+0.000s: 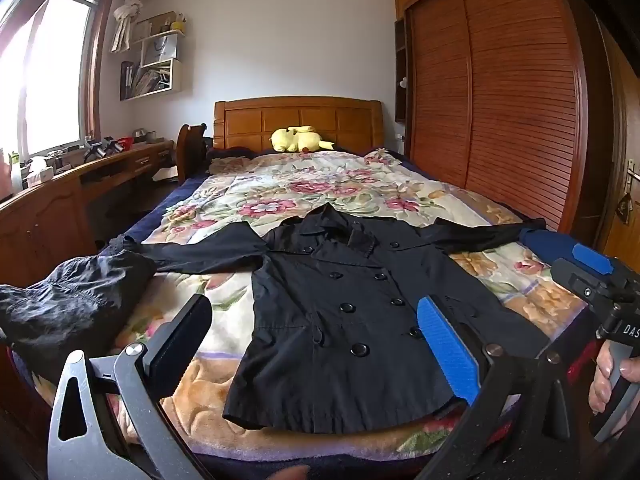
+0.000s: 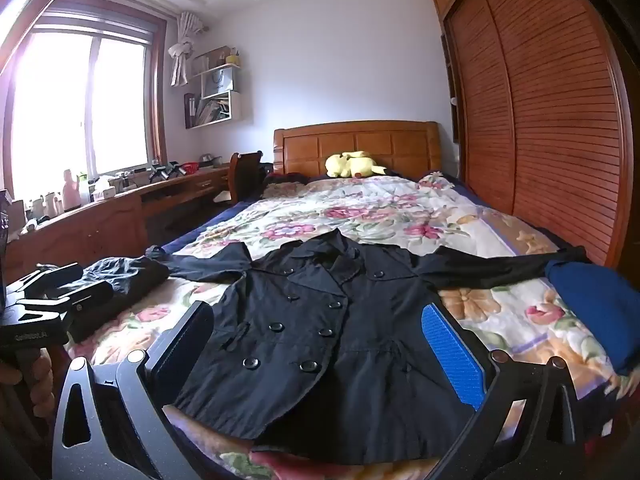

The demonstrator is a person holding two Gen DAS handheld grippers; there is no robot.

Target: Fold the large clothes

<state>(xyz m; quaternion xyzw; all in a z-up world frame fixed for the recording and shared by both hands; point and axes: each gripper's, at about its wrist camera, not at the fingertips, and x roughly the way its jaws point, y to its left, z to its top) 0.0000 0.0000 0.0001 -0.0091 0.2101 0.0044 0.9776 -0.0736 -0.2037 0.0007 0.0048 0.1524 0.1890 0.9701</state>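
A black double-breasted coat (image 1: 340, 304) (image 2: 320, 320) lies flat and front up on the floral blanket (image 1: 280, 192), collar toward the headboard, both sleeves spread sideways. My left gripper (image 1: 313, 303) hovers open over the coat's lower part near the hem, with nothing between its fingers. Held likewise above the coat's hem, my right gripper (image 2: 316, 309) is open and empty. The right gripper's blue pad (image 1: 592, 260) shows at the right edge of the left wrist view. The left gripper's black fingers (image 2: 90, 296) show at the left of the right wrist view.
A crumpled dark garment (image 1: 72, 304) (image 2: 124, 280) lies by the coat's left sleeve and a blue garment (image 2: 592, 312) by the right cuff. A yellow plush toy (image 1: 300, 139) rests at the headboard. A wooden wardrobe (image 1: 500, 100) stands right, a desk (image 1: 80, 184) left.
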